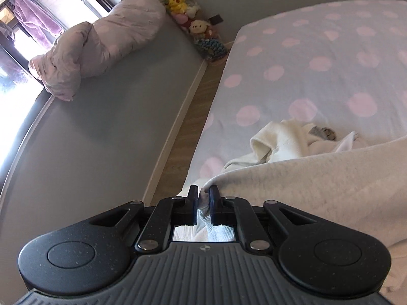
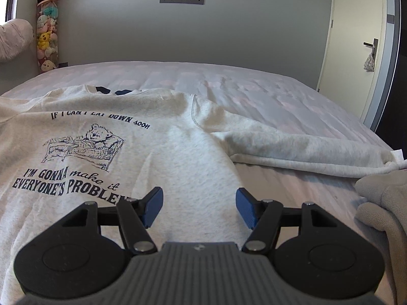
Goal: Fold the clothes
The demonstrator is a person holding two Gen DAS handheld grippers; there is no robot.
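Polka-dot bedding covers the bed (image 2: 279,96), and the grey sweatshirt (image 2: 178,157) lies print-up across it. My left tool (image 1: 203,198) is pinched tight on the sweatshirt's edge; my right tool (image 2: 199,204) hangs wide open over its body, gripping nothing. I'd say the fold goes best if the right takes the matching edge before either lifts, keeping the cloth taut and level. Beyond the sweatshirt, a cream garment (image 1: 279,139) lies bunched; the sweatshirt's hem is out of view.
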